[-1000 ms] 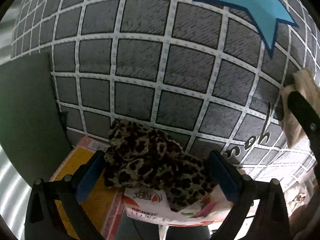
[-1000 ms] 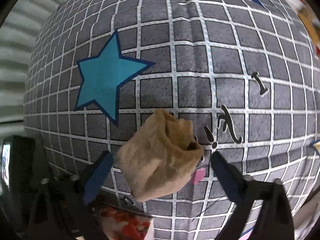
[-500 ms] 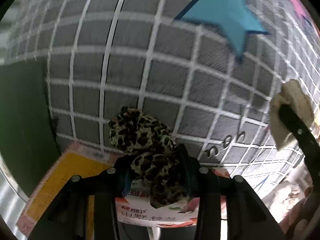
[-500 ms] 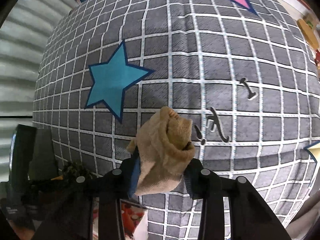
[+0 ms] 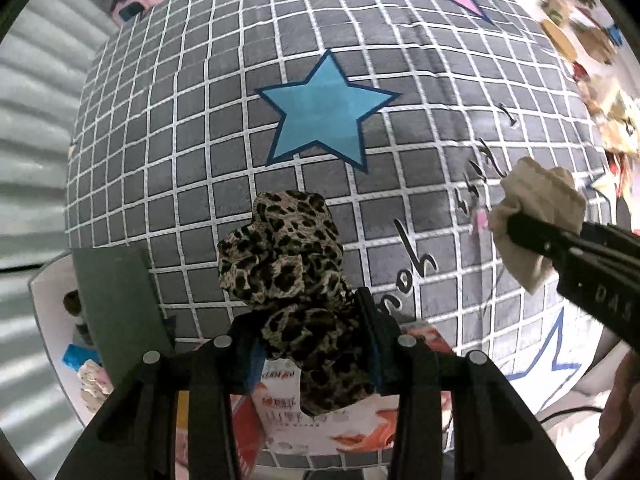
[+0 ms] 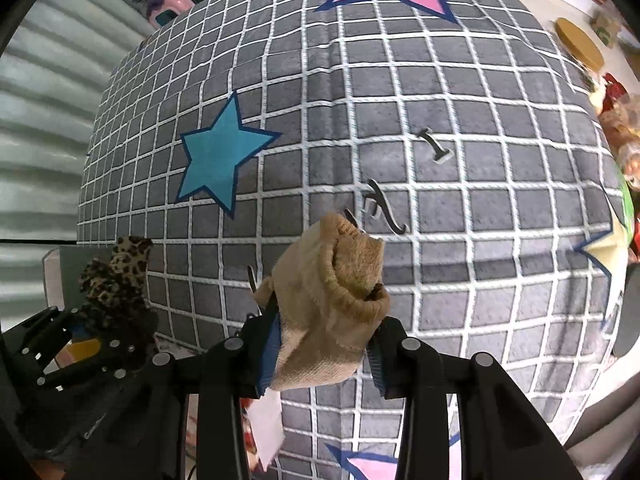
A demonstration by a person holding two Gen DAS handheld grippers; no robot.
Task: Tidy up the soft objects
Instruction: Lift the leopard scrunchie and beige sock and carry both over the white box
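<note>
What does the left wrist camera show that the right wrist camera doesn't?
Only the left wrist view shows the printed packet under the left gripper. Only the right wrist view shows the round wooden lid at upper right. Both show the leopard cloth in the left gripper, the tan sock in the right gripper, and the blue star.

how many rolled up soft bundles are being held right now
2. The leopard-print fabric bundle is clamped in the left claw. The rolled tan sock bundle is clamped in the right claw. Both are above the grey grid-patterned blanket. Others may lie out of view.
</note>
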